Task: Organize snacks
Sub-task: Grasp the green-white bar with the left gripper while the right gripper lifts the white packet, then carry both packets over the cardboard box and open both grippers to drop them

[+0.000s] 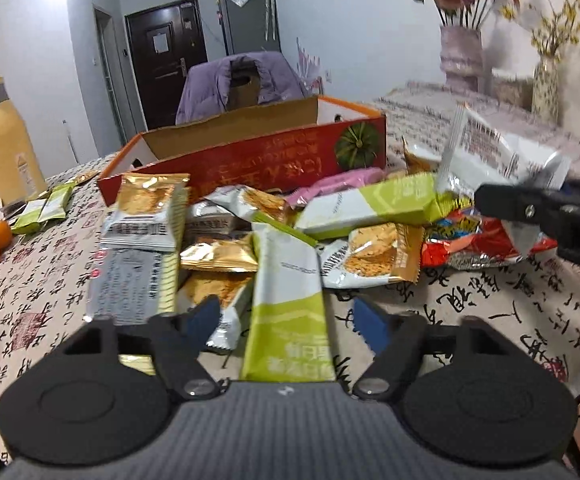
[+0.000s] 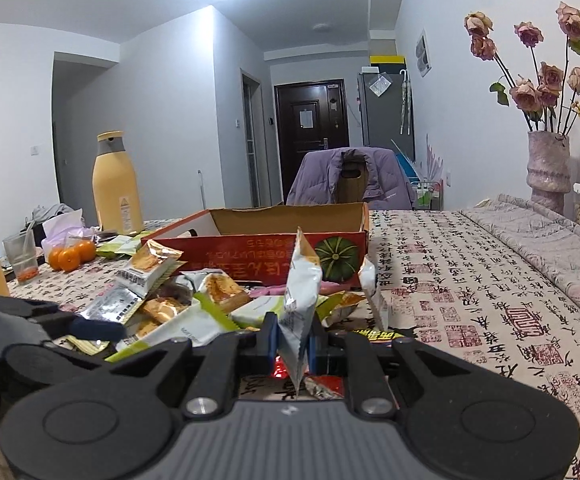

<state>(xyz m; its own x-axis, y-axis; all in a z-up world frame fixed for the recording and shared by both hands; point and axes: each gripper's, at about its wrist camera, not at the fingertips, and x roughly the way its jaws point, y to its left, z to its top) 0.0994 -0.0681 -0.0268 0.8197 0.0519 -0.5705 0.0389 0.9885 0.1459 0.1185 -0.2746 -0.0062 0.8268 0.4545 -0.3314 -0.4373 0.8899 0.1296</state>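
Calligraphy-print tablecloth (image 2: pixel 469 280) carried the snack pile before the red box (image 2: pixel 266 246); right gripper (image 2: pixel 293 344) stood clamped on 1 silver packet (image 2: pixel 299 292), upright, box straight ahead, while left gripper (image 1: pixel 280 322) gaped around a green-white bar (image 1: pixel 286 304), lengthwise between its fingers.

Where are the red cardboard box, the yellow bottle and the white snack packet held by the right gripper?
red cardboard box (image 2: pixel 250 246), right wrist view, front wall.
yellow bottle (image 2: pixel 114 188), right wrist view, body.
white snack packet (image 2: pixel 299 300), right wrist view, middle, above the fingers.
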